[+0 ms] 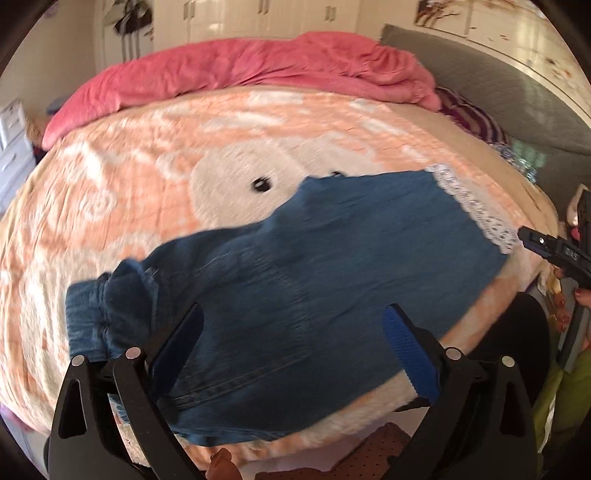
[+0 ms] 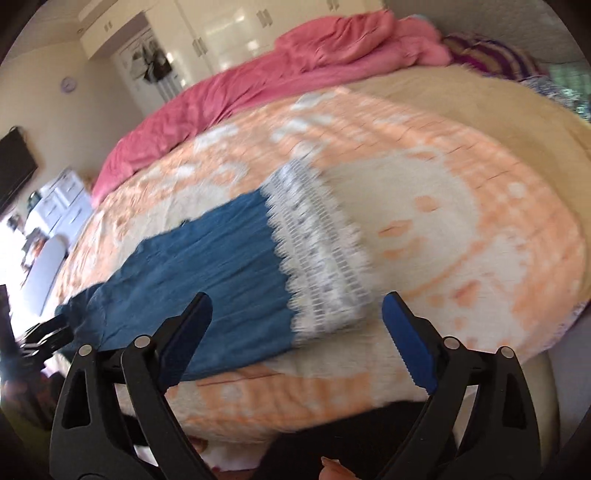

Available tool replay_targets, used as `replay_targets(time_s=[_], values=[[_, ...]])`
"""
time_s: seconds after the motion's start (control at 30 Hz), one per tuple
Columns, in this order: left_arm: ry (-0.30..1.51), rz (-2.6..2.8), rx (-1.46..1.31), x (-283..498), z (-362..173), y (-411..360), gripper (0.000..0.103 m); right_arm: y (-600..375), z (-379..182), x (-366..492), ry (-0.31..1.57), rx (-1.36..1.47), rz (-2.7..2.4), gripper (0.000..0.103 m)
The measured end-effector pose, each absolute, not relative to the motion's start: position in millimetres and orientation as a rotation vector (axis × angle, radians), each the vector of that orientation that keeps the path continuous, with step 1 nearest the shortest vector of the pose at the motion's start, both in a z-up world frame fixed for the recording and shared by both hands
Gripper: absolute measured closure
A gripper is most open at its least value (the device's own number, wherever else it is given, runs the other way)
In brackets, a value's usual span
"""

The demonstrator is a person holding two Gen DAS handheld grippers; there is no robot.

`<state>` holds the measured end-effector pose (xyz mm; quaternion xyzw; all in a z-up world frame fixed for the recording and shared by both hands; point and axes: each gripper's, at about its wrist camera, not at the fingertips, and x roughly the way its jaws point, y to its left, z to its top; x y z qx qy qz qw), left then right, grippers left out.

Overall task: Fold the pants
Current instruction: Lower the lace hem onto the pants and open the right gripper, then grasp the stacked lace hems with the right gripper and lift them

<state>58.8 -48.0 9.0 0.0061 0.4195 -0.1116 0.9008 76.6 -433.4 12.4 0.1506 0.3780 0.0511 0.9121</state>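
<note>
A: Blue denim pants with white lace hem [image 1: 314,258] lie flat on the fluffy peach-and-cream fleece blanket [image 1: 147,177], near its front edge. Looks like legs already stacked, lengthwise; cross fold prob. left.

B: Texture?

A: Soft, thin denim, elastic gathered waist; hem lacy, scalloped.

B: Grippers?

A: Left gripper [image 1: 295,325] wide, holding nothing, over the pants. Right gripper [image 2: 295,314] also wide, empty, by the hem.

Home bedroom — bed [image 1: 155,177]; wardrobes [image 2: 229,33]
</note>
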Motion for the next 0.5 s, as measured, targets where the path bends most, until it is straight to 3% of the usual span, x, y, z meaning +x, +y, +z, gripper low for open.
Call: replay_targets(time_s=[0.5], values=[[0.842,-0.453,0.177,129,51,-165,0.005,-443,-5,87,0.794,0.347,0.094,0.012]])
